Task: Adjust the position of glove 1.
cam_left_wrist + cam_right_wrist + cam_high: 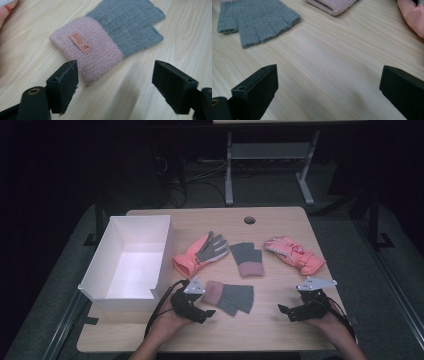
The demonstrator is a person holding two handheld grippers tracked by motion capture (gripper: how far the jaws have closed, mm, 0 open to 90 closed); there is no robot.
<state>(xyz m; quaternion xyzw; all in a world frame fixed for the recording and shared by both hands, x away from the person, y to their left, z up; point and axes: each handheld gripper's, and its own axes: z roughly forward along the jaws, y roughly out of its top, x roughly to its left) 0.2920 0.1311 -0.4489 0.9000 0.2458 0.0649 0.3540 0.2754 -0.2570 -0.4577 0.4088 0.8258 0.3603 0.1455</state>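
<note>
High view: knit glove (pixel 230 297) lies crosswise, cuff toward wide-open left hand-held gripper (pixel 206 312).

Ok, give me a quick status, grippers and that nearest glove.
Left gripper open, just short of knit glove. Right gripper open over bare table. Glove flat, untouched. Nothing in the way.

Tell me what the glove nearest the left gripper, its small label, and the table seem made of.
Glove: soft knitted yarn, probably wool or acrylic; ribbed stitches and fuzzy surface, pink cuff, grey hand.
Label: looks like tan leather or imitation, matte, with printed script.
Table: pale wood-grain top, smooth; possibly laminate.
</note>
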